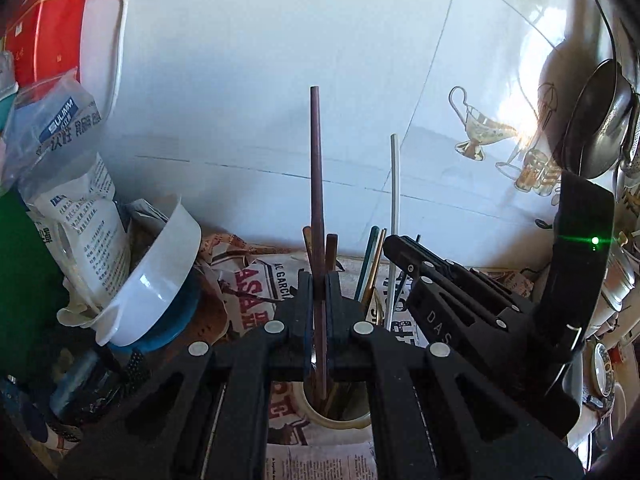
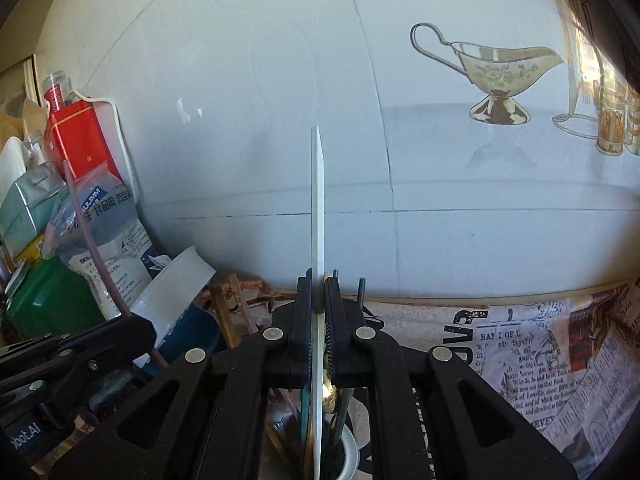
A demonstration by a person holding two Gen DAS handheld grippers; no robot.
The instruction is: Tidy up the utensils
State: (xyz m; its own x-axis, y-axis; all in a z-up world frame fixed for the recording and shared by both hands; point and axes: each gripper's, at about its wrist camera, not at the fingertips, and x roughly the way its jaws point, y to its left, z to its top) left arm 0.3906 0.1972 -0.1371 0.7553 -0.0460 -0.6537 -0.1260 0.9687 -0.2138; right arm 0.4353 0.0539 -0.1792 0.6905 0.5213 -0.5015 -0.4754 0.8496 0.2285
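My left gripper is shut on a dark brown chopstick and holds it upright, its lower end inside a cream utensil cup with other wooden chopsticks. My right gripper is shut on a flat white utensil handle that stands upright over a white cup holding green and gold utensils. The right gripper also shows in the left wrist view beside the white handle. The left gripper shows in the right wrist view with the brown chopstick slanting up.
A tilted white bowl on a blue lid, food bags and a red box crowd the left. A tiled wall stands close behind. A newspaper-print cloth covers the counter. Steel ladles hang at the right.
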